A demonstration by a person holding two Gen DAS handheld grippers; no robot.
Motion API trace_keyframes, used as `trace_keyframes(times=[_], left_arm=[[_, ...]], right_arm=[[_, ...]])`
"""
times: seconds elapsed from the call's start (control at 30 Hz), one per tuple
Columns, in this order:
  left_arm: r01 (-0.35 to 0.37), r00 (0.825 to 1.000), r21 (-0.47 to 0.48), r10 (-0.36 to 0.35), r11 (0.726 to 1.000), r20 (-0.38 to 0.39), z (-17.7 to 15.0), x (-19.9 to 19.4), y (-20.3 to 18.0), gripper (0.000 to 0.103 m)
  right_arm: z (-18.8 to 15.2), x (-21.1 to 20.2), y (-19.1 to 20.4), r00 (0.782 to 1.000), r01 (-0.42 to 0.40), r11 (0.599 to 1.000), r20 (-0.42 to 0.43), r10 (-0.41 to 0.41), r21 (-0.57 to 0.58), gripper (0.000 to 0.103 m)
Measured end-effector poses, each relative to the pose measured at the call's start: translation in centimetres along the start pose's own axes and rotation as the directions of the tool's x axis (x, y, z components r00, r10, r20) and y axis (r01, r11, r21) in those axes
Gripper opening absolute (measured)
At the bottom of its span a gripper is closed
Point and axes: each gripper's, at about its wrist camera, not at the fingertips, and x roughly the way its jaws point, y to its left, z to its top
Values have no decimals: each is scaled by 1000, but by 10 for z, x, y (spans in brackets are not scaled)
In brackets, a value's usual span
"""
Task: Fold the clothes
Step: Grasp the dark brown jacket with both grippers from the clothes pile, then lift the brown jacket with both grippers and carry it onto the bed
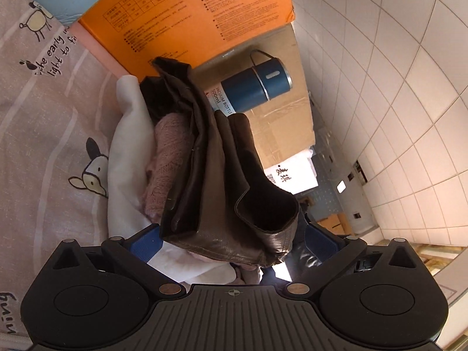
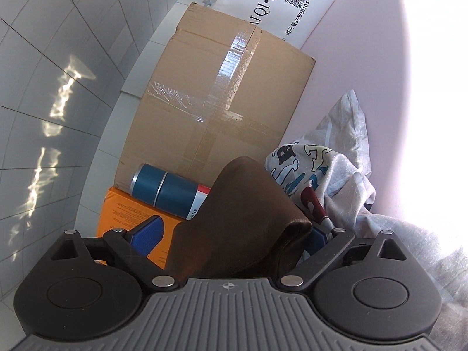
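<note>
A folded brown leather garment [image 1: 213, 181] fills the middle of the left wrist view, lying on a pink knit [image 1: 169, 158] and a white cloth [image 1: 128, 146]. My left gripper [image 1: 231, 239] stands wide around the stack, its blue pads [image 1: 146, 241] at either side; whether it presses the stack is unclear. In the right wrist view the same brown leather [image 2: 239, 222] lies between the blue pads [image 2: 146, 234] of my right gripper [image 2: 234, 234], which is set wide around it. A white printed garment [image 2: 316, 169] lies crumpled to the right.
An orange box [image 1: 190, 14], a taped cardboard box [image 2: 210, 87] and a blue vacuum bottle [image 2: 169, 190] stand close behind the clothes. A white bag with printed characters [image 2: 280, 3] is further back. A pink cartoon-print sheet [image 1: 44, 117] covers the bed. Tiled wall on the far side.
</note>
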Motion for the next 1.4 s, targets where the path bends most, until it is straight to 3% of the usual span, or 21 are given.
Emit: trace_keyframes(times=[0.13, 0.3, 0.37, 0.53, 0.6, 0.73, 1.1, 1.27, 1.4], left_arm=[[15, 999, 18, -16, 1000, 50, 4, -6, 3, 103], [-31, 989, -1, 31, 1000, 141, 15, -7, 16, 101], [-62, 985, 3, 61, 998, 160, 18, -2, 19, 91], [-84, 984, 16, 81, 996, 156, 19, 6, 25, 61], [-83, 984, 37, 76, 996, 160, 17, 5, 26, 57], [-84, 984, 74, 71, 994, 162, 16, 3, 26, 48], [-56, 971, 175, 13, 983, 238, 12, -16, 17, 31], [-53, 962, 226, -11, 973, 272, 9, -29, 4, 25], [-66, 958, 259, -12, 964, 287, 1, -43, -7, 25]], right_arm=[[-5, -14, 17, 995, -93, 992, 13, 94, -88, 88], [-14, -11, 32, 990, -137, 976, -33, 133, -167, 81], [-16, -2, 31, 994, -109, 980, -33, 105, -166, 80], [-24, 15, 31, 1000, -19, 974, 12, 23, -225, 63], [-27, 21, 32, 999, 17, 969, 31, -10, -247, 48], [-37, 25, 39, 996, 70, 939, 82, -44, -337, 34], [-65, -10, 64, 976, -116, 844, 96, 194, -523, 27], [-61, -11, 59, 952, -265, 864, 25, 304, -428, 26], [-58, -14, 54, 920, -371, 859, -11, 392, -352, 26]])
